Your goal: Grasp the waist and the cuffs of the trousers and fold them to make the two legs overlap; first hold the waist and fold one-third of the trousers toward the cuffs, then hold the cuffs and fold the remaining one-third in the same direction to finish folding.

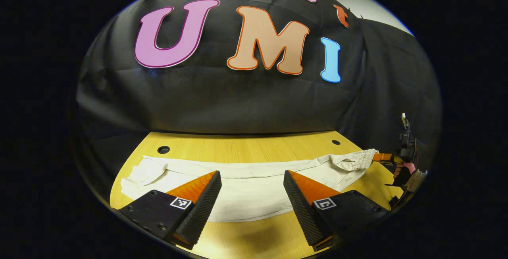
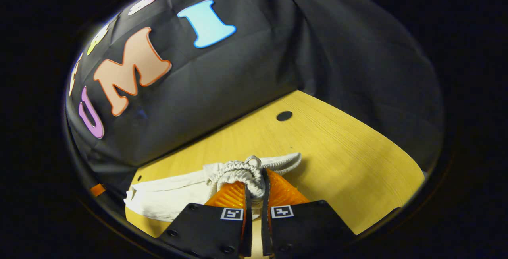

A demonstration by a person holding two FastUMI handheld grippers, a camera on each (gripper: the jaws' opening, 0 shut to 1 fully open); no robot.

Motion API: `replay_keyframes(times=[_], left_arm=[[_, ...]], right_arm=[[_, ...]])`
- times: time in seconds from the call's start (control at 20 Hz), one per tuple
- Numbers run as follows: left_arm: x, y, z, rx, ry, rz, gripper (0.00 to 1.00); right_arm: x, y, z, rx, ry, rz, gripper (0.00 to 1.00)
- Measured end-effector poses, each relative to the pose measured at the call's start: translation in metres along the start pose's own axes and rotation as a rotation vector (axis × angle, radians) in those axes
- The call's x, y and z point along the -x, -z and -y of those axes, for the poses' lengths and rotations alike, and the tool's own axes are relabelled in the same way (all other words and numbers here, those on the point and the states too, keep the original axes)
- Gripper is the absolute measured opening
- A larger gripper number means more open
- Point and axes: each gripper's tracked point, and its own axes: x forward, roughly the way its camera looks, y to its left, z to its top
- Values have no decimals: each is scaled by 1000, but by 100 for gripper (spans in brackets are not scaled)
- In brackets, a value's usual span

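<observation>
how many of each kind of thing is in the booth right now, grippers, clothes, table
grippers: 2 (left gripper open, right gripper shut on the waist)
trousers: 1
table: 1
total: 4

1 pair of trousers point(image 1: 254, 189), 1 table point(image 1: 246, 147) (2 round holes point(image 1: 163, 149)), 2 grippers: left gripper point(image 1: 252, 179), right gripper point(image 2: 256, 185).

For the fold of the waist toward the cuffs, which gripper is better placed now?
Right. The right gripper is shut on the waist of the trousers; the left gripper is open.
</observation>
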Motion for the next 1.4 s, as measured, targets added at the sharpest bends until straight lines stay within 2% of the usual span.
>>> replay_keyframes(times=[0.3,0.5,0.65,0.8,0.95,1.05,1.2,1.3,1.35,1.4], left_arm=[[16,-1,-28,23,46,14,95],[33,1,-57,39,53,18,95],[44,5,-84,68,41,22,95],[56,13,-114,99,11,21,95],[65,21,-144,126,-23,23,95],[68,28,-163,138,-51,19,95],[70,36,-190,158,-85,14,95],[70,41,-206,169,-107,11,95],[68,41,-210,173,-119,10,95],[66,43,-216,176,-131,6,95]], right_arm=[[28,-24,-133,89,-147,105,11],[28,-12,-240,170,-271,124,11],[20,27,-310,214,-356,79,11],[-4,90,-365,294,-410,-10,11],[-30,167,-391,397,-416,-105,11],[-45,204,-395,437,-416,-180,13],[-52,220,-389,454,-418,-268,23],[-56,232,-388,432,-433,-298,46],[-52,236,-389,434,-432,-301,51],[-46,235,-388,436,-435,-303,71]])
